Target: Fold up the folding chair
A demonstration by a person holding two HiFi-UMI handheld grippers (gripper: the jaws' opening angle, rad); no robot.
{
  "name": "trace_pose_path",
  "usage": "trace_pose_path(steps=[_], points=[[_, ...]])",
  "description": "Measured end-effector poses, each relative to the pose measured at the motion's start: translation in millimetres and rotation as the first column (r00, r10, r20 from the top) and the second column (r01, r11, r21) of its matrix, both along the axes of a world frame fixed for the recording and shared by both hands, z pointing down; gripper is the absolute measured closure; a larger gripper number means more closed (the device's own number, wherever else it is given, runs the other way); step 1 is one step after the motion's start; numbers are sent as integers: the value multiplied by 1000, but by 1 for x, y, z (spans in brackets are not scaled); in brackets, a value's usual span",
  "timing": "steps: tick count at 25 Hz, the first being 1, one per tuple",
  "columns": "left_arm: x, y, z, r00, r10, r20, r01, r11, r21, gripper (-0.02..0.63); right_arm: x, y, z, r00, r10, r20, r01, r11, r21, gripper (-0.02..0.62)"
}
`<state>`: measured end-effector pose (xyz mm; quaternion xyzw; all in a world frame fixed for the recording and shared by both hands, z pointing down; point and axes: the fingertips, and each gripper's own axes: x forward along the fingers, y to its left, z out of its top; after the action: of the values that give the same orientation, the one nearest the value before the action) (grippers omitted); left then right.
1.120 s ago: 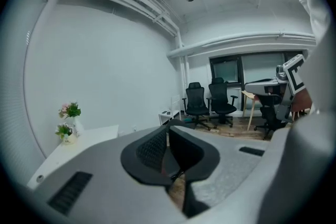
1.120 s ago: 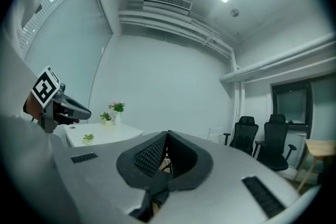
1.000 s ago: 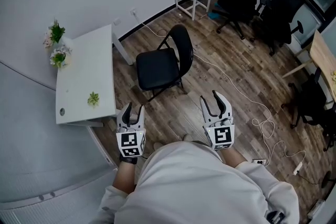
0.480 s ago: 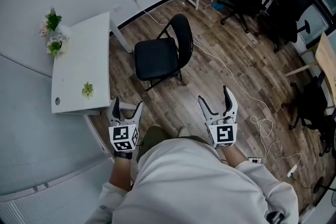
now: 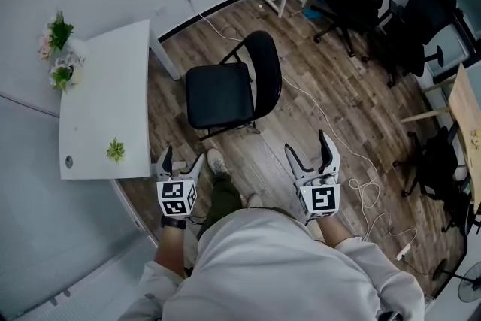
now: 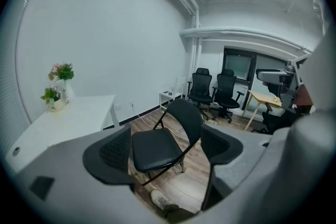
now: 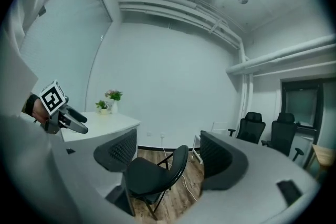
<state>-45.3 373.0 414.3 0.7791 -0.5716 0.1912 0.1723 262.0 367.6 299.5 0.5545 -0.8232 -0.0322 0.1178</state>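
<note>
Head view: the folding chair stands unfolded on the wood-plank floor, just off the long edge of the white table. Its seat faces the table and its backrest is on the side away from the table, so its front-to-back line runs straight out from that edge. We see a flat, squarish black padded seat, a rounded black backrest standing upright, and thin dark tube legs. The left gripper hangs off the table's nearer corner. The right gripper is further from the table. Both are short of the chair and touch nothing. Their jaws have just been opening and stand spread.

Left gripper view: we look along the left gripper, whose dark, dimpled pads are wide apart with only air between them. The chair shows through the gap, well beyond the jaws, with its seat on the table side and its backrest tilted slightly back.

Right gripper view: the right gripper is likewise splayed and empty. The chair stands beyond it, off the table's edge, and its smooth curved backrest rises on the side away from the table. The left gripper shows in front of the table.
</note>
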Motion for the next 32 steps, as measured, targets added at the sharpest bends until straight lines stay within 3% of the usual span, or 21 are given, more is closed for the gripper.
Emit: trace_pose_path(steps=[5,11,17,21,24,26,32], points=[[-29,-90,42,1000,4,-29,-6,997,-78,198,-17,-90,14,998,28,-52,-30,998,-53,212],[-66,-186,63,999,26,-45,-31,993,-112,198,-53,-191,32,995,42,-93,-53,991,-120,212],[-75,-244,107,997,53,-48,-62,976,-207,198,-57,-274,58,992,52,-117,-73,981,-182,215],[-74,-266,147,998,18,-60,-35,954,-299,198,-42,-335,73,991,55,-125,-80,975,-205,216],[-79,-285,196,998,-34,-50,12,922,-387,198,-28,-387,102,992,46,-121,-76,964,-254,216],[-84,-292,235,998,-62,-32,40,887,-460,198,-21,-421,129,994,34,-109,-66,948,-310,218],[-95,-309,354,990,-131,-45,71,759,-647,198,0,-506,214,997,21,-69,-54,851,-522,224]])
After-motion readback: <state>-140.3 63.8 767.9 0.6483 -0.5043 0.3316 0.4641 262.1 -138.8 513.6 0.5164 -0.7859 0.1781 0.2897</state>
